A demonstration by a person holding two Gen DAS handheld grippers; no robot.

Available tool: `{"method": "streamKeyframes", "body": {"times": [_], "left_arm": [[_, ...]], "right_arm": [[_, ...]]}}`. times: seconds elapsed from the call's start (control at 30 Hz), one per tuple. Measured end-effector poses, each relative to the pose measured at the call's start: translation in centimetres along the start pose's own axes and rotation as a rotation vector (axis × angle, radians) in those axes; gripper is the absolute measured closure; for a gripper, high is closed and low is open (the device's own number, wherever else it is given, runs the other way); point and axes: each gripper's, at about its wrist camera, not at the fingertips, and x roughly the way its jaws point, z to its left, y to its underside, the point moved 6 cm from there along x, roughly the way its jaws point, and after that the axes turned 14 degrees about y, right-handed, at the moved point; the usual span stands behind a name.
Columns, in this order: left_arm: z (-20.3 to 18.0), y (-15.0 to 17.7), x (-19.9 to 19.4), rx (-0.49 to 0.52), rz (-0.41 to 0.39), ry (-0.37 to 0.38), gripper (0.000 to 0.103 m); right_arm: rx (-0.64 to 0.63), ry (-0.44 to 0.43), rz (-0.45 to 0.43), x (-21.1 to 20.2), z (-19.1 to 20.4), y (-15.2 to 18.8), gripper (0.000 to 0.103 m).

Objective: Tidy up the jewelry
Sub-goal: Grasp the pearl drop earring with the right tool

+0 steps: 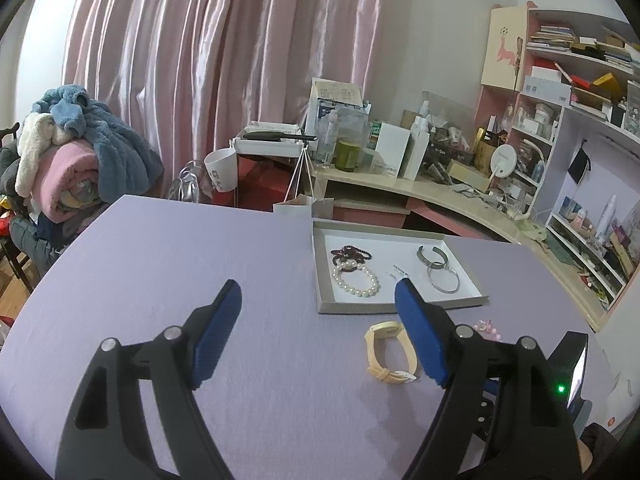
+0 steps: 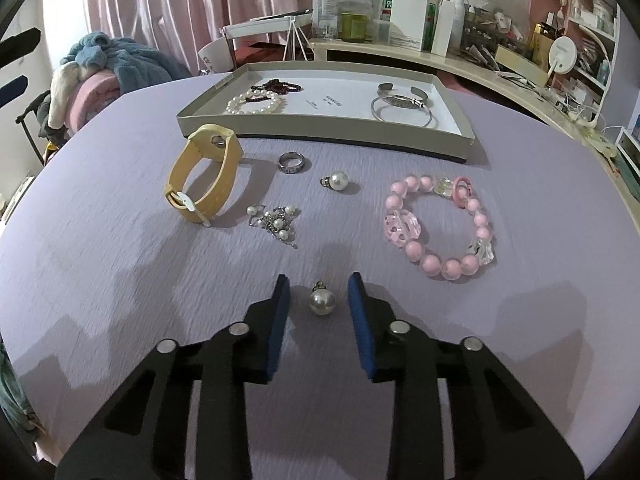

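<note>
The right gripper point(image 2: 319, 306) stood low over the near edge of the lilac table point(image 2: 120, 280), its jaws narrow with a pearl earring point(image 2: 322, 302) between them; the pads did not yet touch it. The step in hand seemed to be the pick-up of this earring. The next move probably needed the jaws to close fully and gently, because the round pearl could slip away, and then a carry to the shallow tray point(image 2: 466, 136) at the far edge. The left gripper point(image 1: 318, 328) waited with wide, empty jaws near the yellow watch strap point(image 1: 390, 350)
</note>
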Motion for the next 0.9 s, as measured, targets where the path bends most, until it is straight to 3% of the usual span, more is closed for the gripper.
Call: {"method": "streamKeyframes", "body": {"times": [0.1,0.43,0.9], "left_arm": [[0.0,0.1,0.5,-0.002,0.011,0.002,0.024],[-1.4,2.7,3.7,-0.010,0.097,0.030,0.019],[-4.8,8.6,12.7,-0.013,0.290,0.051,0.018]], "right_arm": [[-0.003,-0.004,-0.001,-0.1,-0.1,0.0,0.089],[0.043,-0.007,0.014,-0.2,-1.4,0.3,0.089],[0.144,0.009,-0.030,-1.2,-6.2,-0.8,0.089]]}}
